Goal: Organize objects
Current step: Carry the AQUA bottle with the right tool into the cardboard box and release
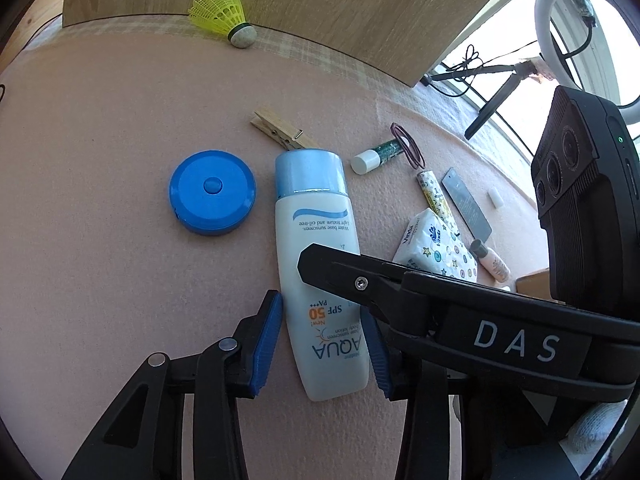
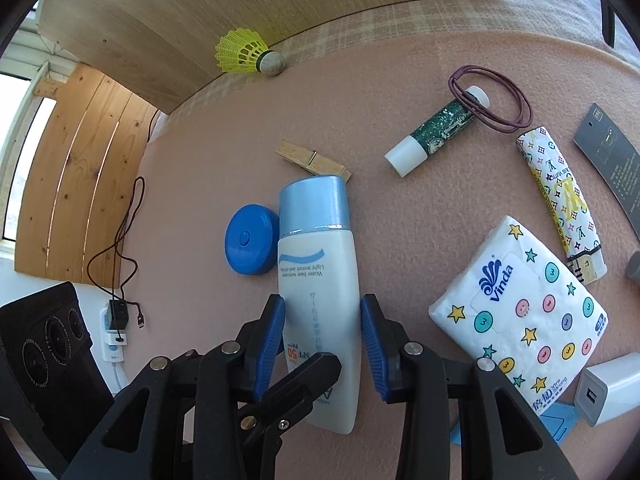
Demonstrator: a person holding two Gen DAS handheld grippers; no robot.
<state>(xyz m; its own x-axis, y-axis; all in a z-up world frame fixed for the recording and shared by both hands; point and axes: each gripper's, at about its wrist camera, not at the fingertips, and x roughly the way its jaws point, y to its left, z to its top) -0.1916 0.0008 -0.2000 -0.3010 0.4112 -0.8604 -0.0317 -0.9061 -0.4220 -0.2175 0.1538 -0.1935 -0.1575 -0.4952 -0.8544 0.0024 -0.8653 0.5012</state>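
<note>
A white sunscreen bottle (image 1: 316,216) (image 2: 316,264) with a light blue cap lies lengthways over the pink cloth, cap pointing away. My left gripper (image 1: 320,304) straddles its lower end, and both blue pad tips touch the bottle's sides. My right gripper (image 2: 322,304) is shut on the same bottle a little higher up, with its pads pressed to both edges. One black right finger (image 1: 344,276) crosses over the bottle in the left wrist view. A left finger (image 2: 304,376) covers the bottle's base in the right wrist view. I cannot tell whether the bottle rests on the cloth.
A blue round tape measure (image 1: 212,192) sits left of the bottle, and a wooden clothespin (image 1: 280,130) lies by its cap. To the right are a glue stick (image 2: 436,132), a patterned lighter (image 2: 560,200), a tissue pack (image 2: 520,312) and a white charger (image 2: 612,388). A yellow shuttlecock (image 1: 220,12) leans against the wooden board.
</note>
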